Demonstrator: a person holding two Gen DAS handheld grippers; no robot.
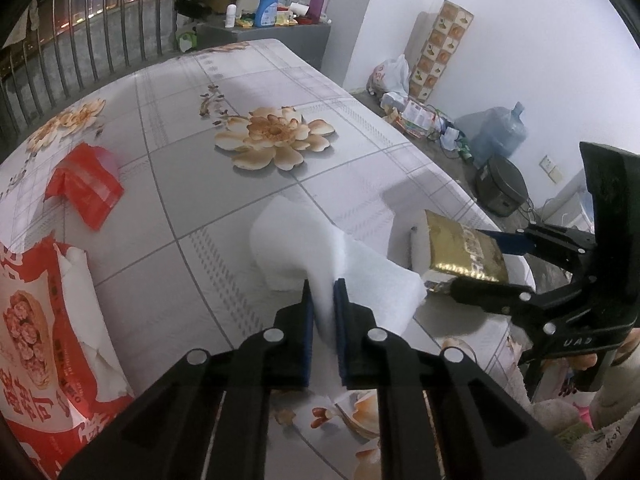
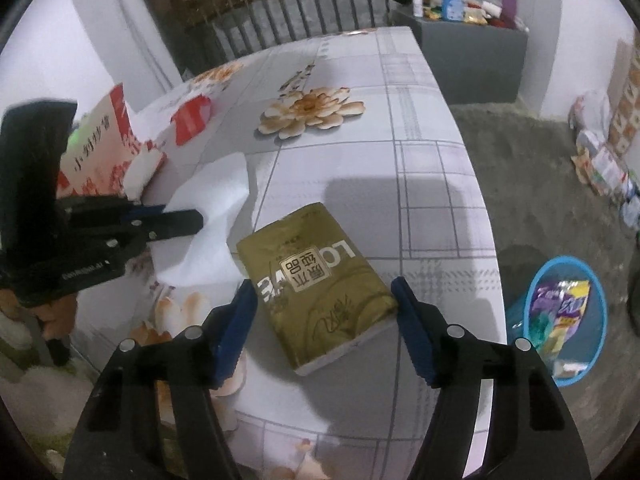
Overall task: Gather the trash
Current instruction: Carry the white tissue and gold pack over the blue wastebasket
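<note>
My left gripper is shut on a crumpled white tissue, which rests partly on the flowered table. The tissue also shows in the right wrist view, pinched by the left gripper. My right gripper is open, its jaws on either side of a gold tissue pack lying near the table's right edge. In the left wrist view the right gripper straddles the gold pack. A red wrapper lies at the left.
A red and white paper food bag with napkins lies at the near left. A blue basket holding wrappers stands on the floor right of the table. A water jug and clutter line the wall.
</note>
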